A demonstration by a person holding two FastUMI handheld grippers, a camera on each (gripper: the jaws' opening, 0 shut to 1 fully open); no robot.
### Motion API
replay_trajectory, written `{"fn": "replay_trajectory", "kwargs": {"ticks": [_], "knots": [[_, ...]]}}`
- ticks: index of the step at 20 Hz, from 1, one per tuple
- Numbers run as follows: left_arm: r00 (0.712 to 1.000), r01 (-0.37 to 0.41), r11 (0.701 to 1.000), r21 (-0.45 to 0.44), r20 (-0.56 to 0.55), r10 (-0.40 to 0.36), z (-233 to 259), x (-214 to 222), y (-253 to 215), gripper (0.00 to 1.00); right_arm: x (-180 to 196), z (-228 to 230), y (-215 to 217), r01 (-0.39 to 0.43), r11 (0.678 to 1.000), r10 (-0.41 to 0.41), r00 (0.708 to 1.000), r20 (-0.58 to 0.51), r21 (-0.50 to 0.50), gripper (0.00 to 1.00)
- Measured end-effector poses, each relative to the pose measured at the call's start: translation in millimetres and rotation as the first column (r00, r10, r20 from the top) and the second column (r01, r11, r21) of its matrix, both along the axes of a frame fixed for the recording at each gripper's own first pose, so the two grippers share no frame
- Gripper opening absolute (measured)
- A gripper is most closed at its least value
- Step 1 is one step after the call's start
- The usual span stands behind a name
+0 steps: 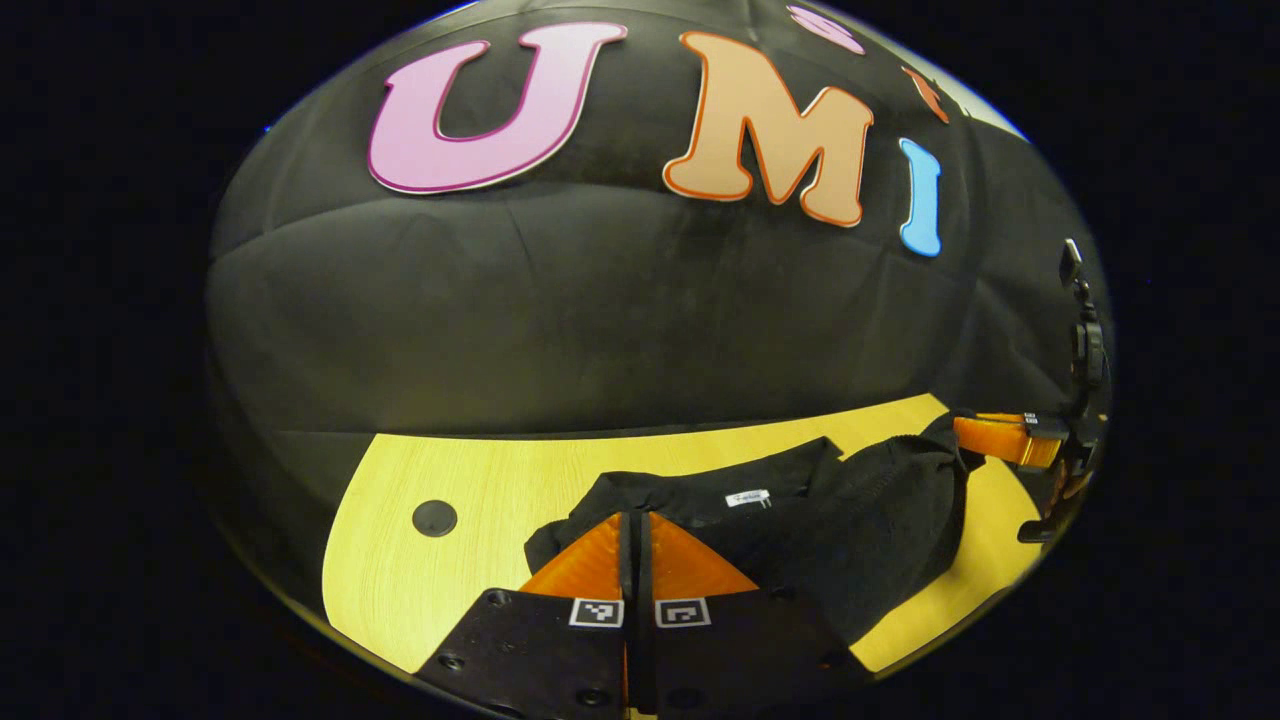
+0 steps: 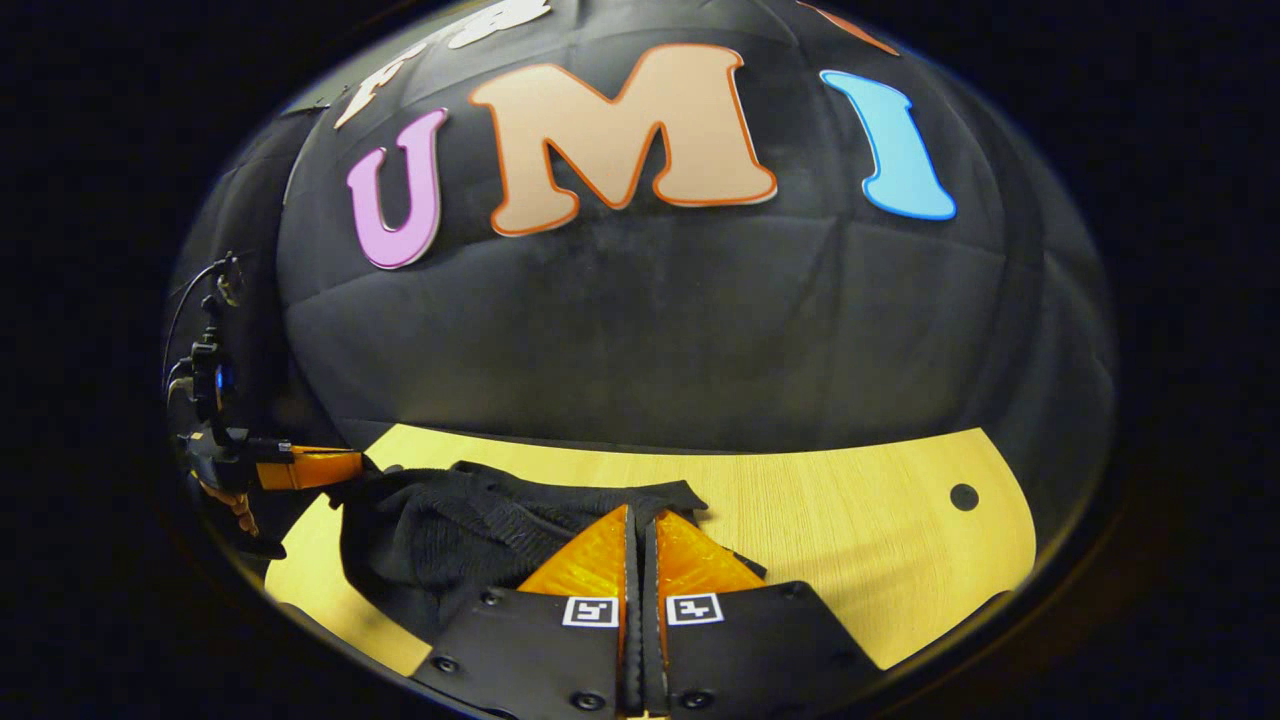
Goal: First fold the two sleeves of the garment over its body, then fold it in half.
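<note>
A black garment [image 1: 860, 520] lies bunched on the yellow wooden table [image 1: 480, 500], with a small white tag [image 1: 748, 497] showing near its collar. My left gripper [image 1: 635, 518] is shut, its fingers pressed together on the garment's near edge. Farther right, my right gripper [image 1: 990, 435] grips the other end of the cloth. In the right gripper view, my right gripper [image 2: 640, 510] is shut on the black garment [image 2: 450, 530]. The cloth stretches left from it to my left gripper [image 2: 330, 467], which pinches it at the table's left side.
The table [image 2: 850, 520] has bare wood to the right, with a round dark hole [image 2: 964, 496] near its far corner. Another hole [image 1: 434, 518] sits left of the garment. The black booth wall stands close behind the table. A hand [image 2: 235, 510] holds the left gripper.
</note>
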State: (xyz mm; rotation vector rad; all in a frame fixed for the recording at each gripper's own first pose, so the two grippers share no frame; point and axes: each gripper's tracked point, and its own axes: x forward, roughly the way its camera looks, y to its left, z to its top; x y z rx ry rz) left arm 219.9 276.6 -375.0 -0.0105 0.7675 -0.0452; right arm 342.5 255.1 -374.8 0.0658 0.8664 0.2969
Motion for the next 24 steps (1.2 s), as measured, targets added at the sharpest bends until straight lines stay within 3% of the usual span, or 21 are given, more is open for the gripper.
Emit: {"fn": "replay_trajectory", "kwargs": {"ticks": [4,5,7,8,10,16,19,20,24], "knots": [[0.998,-0.041,0.999,0.020,0.042,0.040,-19,16,6,0.00,16,-27,0,0.014,1.000,-0.014,1.000,-0.022,-0.001,0.03],[0.996,-0.057,0.998,0.003,0.064,0.057,-15,19,5,0.30,18,-31,1,0.015,1.000,-0.015,1.000,-0.017,-0.007,0.04],[0.991,-0.097,0.995,0.013,0.097,0.095,-13,22,11,0.90,27,-30,-9,0.023,0.997,-0.021,0.999,0.036,-0.069,0.68],[0.987,-0.117,0.993,0.022,0.111,0.114,-13,24,17,0.92,24,-27,-11,0.023,0.997,-0.019,0.998,0.062,-0.075,1.00],[0.981,-0.146,0.989,0.025,0.129,0.142,-8,24,24,0.92,26,-16,-13,0.028,0.996,-0.020,0.995,0.097,-0.081,0.96],[0.966,-0.193,0.981,0.012,0.179,0.188,24,19,29,0.92,23,11,-19,0.042,0.994,-0.025,0.987,0.162,-0.102,0.96],[0.960,-0.202,0.979,-0.001,0.198,0.198,53,10,27,0.93,8,37,-19,0.045,0.995,-0.027,0.981,0.194,-0.092,1.00],[0.958,-0.205,0.979,-0.011,0.204,0.202,66,5,26,0.93,3,46,-21,0.047,0.994,-0.025,0.977,0.210,-0.096,0.96],[0.933,-0.215,0.974,-0.075,0.280,0.228,125,-18,21,0.95,-28,101,-19,0.058,0.995,-0.032,0.957,0.288,-0.081,0.98]]}}
